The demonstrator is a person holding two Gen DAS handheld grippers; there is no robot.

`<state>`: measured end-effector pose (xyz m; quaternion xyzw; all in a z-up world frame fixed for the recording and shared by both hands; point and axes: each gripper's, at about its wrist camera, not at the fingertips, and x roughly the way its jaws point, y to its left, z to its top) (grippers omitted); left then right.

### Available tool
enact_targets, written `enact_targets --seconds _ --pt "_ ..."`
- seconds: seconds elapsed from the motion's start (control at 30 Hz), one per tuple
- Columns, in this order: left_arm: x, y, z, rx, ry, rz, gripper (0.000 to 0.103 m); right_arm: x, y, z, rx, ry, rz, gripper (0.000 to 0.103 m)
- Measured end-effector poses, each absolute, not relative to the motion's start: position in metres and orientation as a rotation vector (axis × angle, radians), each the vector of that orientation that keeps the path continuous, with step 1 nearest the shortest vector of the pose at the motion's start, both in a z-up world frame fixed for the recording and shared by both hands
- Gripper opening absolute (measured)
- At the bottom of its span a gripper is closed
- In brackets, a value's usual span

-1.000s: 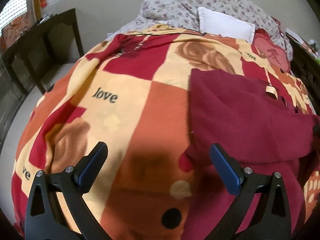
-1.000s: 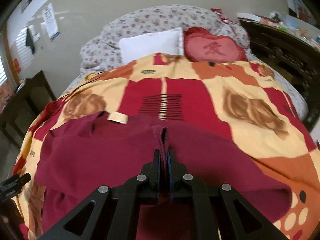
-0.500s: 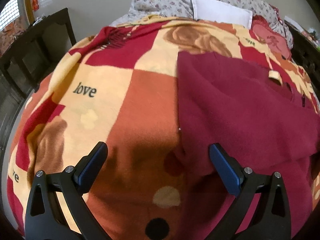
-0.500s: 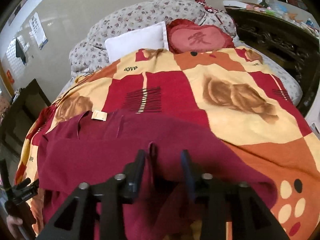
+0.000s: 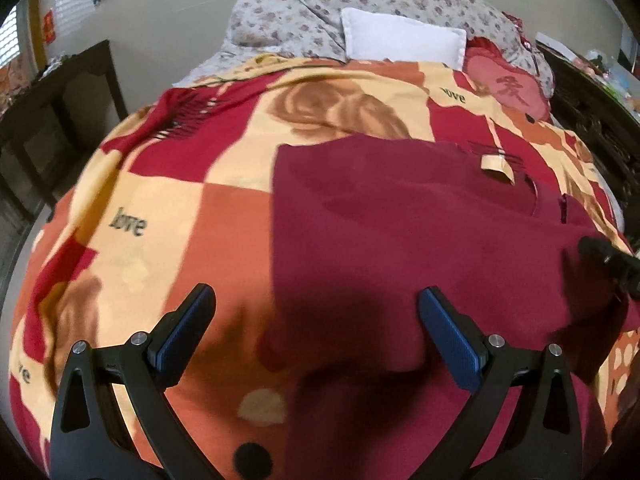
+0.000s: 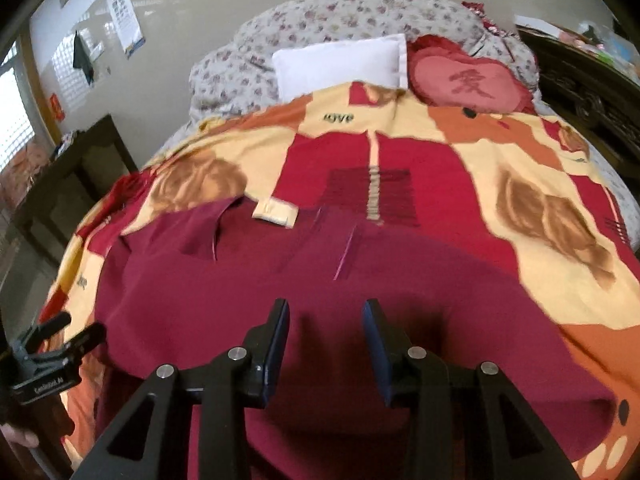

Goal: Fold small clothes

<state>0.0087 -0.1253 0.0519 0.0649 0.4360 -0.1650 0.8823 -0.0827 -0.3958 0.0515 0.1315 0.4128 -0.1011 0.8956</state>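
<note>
A dark red garment (image 5: pixel 420 240) lies spread on the patterned blanket (image 5: pixel 192 184), its cream neck label (image 5: pixel 496 164) at the far side. My left gripper (image 5: pixel 316 320) is open and empty above the garment's near left edge. In the right wrist view the garment (image 6: pixel 240 292) fills the near half, with the label (image 6: pixel 276 213) at its far edge. My right gripper (image 6: pixel 325 326) is open and empty just above the garment's near middle. The left gripper (image 6: pixel 60 336) shows at the far left, and the right gripper's tip (image 5: pixel 608 256) at the right edge of the left wrist view.
A white pillow (image 6: pixel 340 62), a red heart cushion (image 6: pixel 468 80) and a floral quilt (image 6: pixel 320 20) lie at the head of the bed. Dark wooden furniture stands left (image 5: pixel 60 104) and right (image 6: pixel 592 80) of the bed.
My right gripper opened and let go of the garment fold, which now lies flat. Both grippers pulled back a little. The left gripper stayed open.
</note>
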Motion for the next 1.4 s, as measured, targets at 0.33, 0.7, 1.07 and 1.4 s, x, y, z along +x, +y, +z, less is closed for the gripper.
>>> enact_targets --seconds 0.33,0.7,1.07,1.4 --pt "0.029 -0.144 0.020 0.146 0.983 -0.325 0.102 -0.059 -0.409 0.029 0.246 0.852 -0.254 0.036" --pt "0.029 -0.140 0.014 0.127 0.989 -0.318 0.102 -0.095 -0.402 0.047 0.271 0.847 -0.194 0.036" --pt "0.025 -0.138 0.005 0.092 0.962 -0.315 0.102 -0.112 -0.414 0.046 0.343 0.854 -0.190 0.036" --pt "0.021 -0.137 0.002 0.062 0.939 -0.303 0.102 -0.064 -0.412 0.061 0.320 0.827 -0.262 0.043"
